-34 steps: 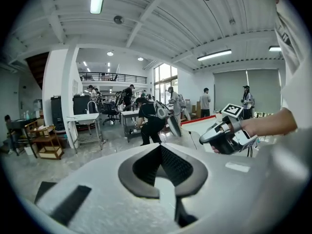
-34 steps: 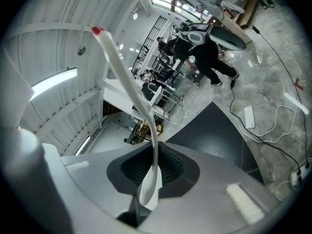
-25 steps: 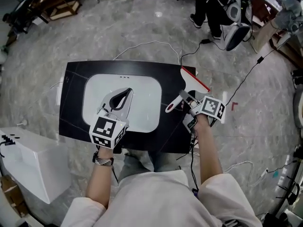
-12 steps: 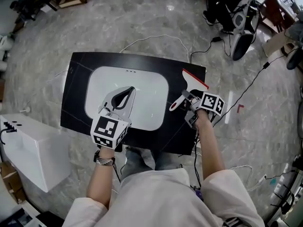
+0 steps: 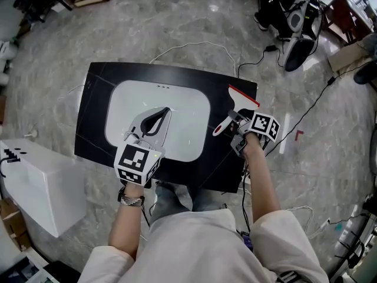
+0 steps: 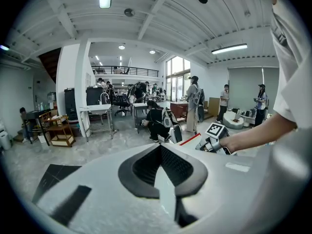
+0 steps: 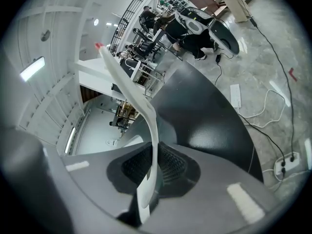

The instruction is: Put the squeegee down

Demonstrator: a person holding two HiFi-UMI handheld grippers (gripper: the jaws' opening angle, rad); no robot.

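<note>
Our right gripper pinches the squeegee's white handle between its fingers, with the red blade near the right edge of the black table. Our left gripper, fingers pressed together and empty, hangs above the white basin; bare table borders it.

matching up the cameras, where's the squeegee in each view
head view: squeegee right of centre, near the black table's right edge, in the right gripper
left gripper view: squeegee right of centre, red blade beside the right gripper
right gripper view: squeegee centre, white handle rising from the jaws
shared landmark: the black table
</note>
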